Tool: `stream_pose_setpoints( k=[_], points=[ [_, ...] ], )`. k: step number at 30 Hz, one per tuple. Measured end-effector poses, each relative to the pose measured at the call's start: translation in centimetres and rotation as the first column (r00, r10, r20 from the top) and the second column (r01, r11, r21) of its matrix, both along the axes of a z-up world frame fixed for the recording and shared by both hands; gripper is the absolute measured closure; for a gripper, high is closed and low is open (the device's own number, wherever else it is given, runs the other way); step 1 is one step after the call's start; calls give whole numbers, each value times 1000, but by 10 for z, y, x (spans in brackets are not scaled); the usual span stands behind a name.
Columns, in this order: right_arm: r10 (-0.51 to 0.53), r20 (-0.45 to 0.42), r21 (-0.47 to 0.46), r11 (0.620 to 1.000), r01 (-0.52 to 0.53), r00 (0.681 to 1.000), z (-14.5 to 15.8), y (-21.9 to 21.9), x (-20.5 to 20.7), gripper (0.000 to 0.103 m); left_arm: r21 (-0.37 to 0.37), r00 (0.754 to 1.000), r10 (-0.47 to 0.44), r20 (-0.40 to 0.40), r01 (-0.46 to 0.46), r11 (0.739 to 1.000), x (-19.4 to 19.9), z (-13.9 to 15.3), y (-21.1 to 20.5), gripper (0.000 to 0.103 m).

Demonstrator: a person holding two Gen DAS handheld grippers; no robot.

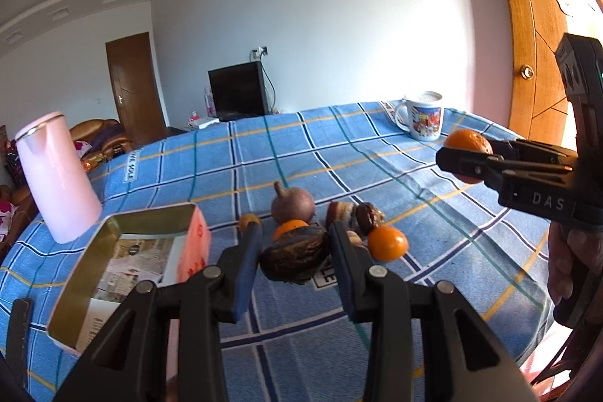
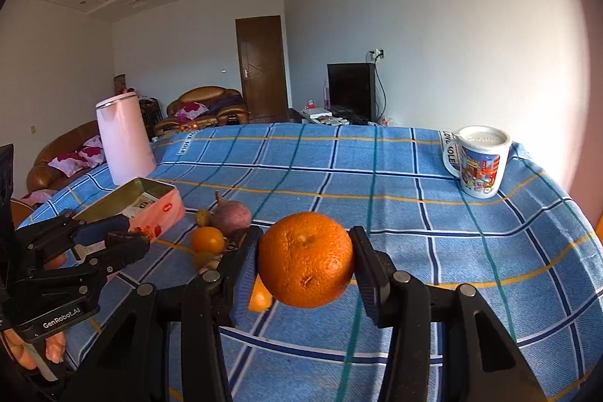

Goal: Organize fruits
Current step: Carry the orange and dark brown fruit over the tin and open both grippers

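Note:
My left gripper point(image 1: 296, 251) is shut on a dark wrinkled fruit point(image 1: 294, 257) and holds it above the cloth, right of the open pink tin box point(image 1: 124, 266). My right gripper point(image 2: 305, 259) is shut on a large orange point(image 2: 306, 259), lifted over the table; it also shows in the left wrist view point(image 1: 467, 145). On the blue plaid cloth lie a purple round fruit point(image 1: 293, 204), small oranges point(image 1: 388, 243), and brown dried fruits point(image 1: 354, 215). The left gripper shows in the right wrist view point(image 2: 128, 243), close to the tin point(image 2: 132, 206).
A pink kettle point(image 1: 56, 179) stands at the back left behind the tin. A printed mug point(image 1: 424, 115) stands at the far right corner. The table point(image 2: 414, 176) edge falls away at the right and far side. Sofas and a TV lie beyond.

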State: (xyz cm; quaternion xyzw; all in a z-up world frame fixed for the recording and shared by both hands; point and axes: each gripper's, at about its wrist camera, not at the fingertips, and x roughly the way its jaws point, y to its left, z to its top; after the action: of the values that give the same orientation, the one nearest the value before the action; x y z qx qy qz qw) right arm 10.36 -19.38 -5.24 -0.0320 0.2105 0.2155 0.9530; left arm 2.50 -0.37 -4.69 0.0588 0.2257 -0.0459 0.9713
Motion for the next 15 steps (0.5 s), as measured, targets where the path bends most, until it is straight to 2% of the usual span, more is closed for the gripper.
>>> stream_pose_setpoints(
  k=[5, 15],
  points=[
    [71, 21, 7, 997, -72, 997, 6, 32, -4, 54, -11, 998, 54, 44, -54, 998, -2, 10, 25, 64],
    [209, 17, -24, 978, -208, 978, 7, 112, -2, 54, -68, 985, 170, 35, -167, 984, 2, 2, 85, 64]
  ],
)
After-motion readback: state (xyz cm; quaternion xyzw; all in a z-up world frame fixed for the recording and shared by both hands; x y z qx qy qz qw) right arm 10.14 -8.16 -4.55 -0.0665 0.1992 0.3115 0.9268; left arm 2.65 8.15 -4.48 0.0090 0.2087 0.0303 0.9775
